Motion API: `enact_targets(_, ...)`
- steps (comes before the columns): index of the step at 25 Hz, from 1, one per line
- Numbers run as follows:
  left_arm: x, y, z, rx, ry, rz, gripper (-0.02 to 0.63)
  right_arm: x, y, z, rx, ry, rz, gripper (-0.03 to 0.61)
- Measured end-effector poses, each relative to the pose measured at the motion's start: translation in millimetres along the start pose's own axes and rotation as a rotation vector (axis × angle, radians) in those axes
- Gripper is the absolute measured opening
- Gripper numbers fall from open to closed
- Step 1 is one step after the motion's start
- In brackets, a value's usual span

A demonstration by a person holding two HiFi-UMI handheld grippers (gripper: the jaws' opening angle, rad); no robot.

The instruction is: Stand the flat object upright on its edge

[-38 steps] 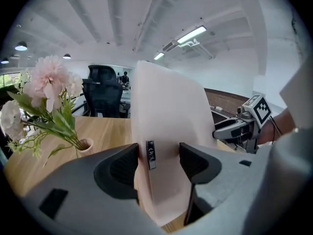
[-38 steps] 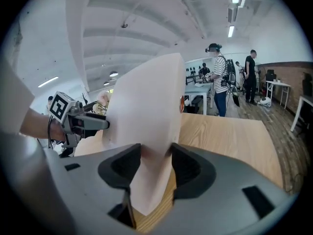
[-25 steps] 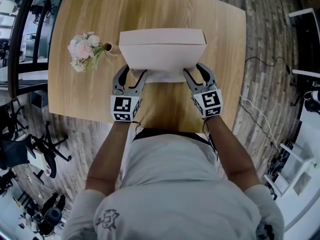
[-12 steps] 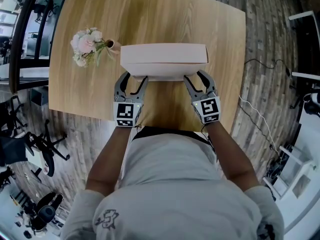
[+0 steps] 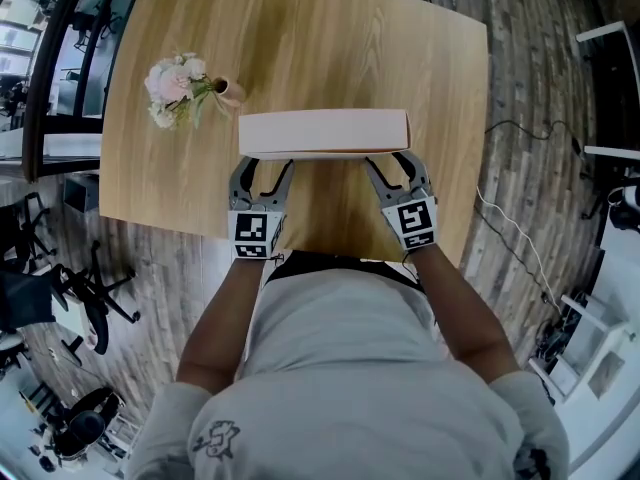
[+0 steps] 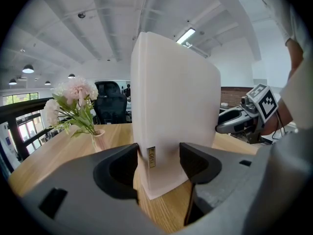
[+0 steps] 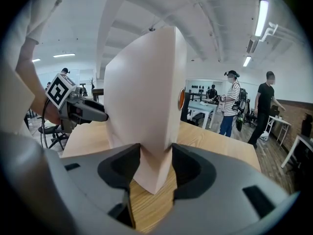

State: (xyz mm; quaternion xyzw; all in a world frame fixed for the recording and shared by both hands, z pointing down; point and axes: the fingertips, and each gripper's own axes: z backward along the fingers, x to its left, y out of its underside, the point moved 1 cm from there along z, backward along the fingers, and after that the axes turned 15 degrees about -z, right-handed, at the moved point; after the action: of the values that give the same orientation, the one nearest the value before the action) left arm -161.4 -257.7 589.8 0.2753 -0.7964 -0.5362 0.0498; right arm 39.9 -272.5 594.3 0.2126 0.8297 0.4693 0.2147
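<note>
**Head view:** The pale pink box point(image 5: 324, 133) stands on its long edge on the table point(image 5: 300, 38). From above it shows only as a narrow strip. A second ago it was tilted and its broad face was turned up toward the camera; half a second ago that face was already narrower. The left hand-held gripper point(image 5: 265, 168) is at the box's near left corner and the right hand-held gripper point(image 5: 390, 165) at its near right corner, the same corners as before. The flowers point(image 5: 175, 83) stand just beside the box's far left end, as they did earlier.

**Left gripper view:** The box rises upright between the jaws, which are closed on its lower corner. A small gold label point(image 6: 151, 156) sits against the left jaw. The box's bottom edge meets the wood. The flowers stand to the left, and the other hand-held gripper is at the box's far end.

**Right gripper view:** The jaws are clamped on both faces of the box's lower corner, and the box is upright on the table.
</note>
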Motion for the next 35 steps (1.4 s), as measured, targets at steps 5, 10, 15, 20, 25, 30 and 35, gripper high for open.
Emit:
enact_targets(5,-6.6,4.7,4.9,0.008,-0.002,0.011,0.27,1.1,4.6,4.1,0.007,-0.007,-0.005,0.215)
enact_targets(10,-7.9,6.7,8.5,0.016,-0.01,0.026,0.27,2.3,5.3,7.1,0.012,-0.017,-0.004,0.216)
enact_targets(15,-13.5,6.1,19.1,0.012,-0.021,0.03,0.27,3.9,7.2,17.7,0.01,-0.022,-0.007,0.225)
enact_targets(20,-17.5,-1.3,32.1,-0.006,-0.047,0.033,0.27,6.4,4.0,29.9,-0.007,-0.032,-0.001,0.224)
enact_targets(25,-28.9,-10.9,52.2,-0.028,-0.075,0.032,0.27,13.1,-0.2,52.2,-0.032,-0.04,0.002,0.219)
enact_targets(30,-46.3,-27.7,75.1,-0.063,-0.111,0.03,0.27,20.3,-7.1,83.1,-0.069,-0.063,0.004,0.202)
enact_targets(35,-69.8,-39.1,100.0,-0.079,-0.123,0.03,0.27,34.8,-15.9,118.0,-0.118,-0.099,0.008,0.158)
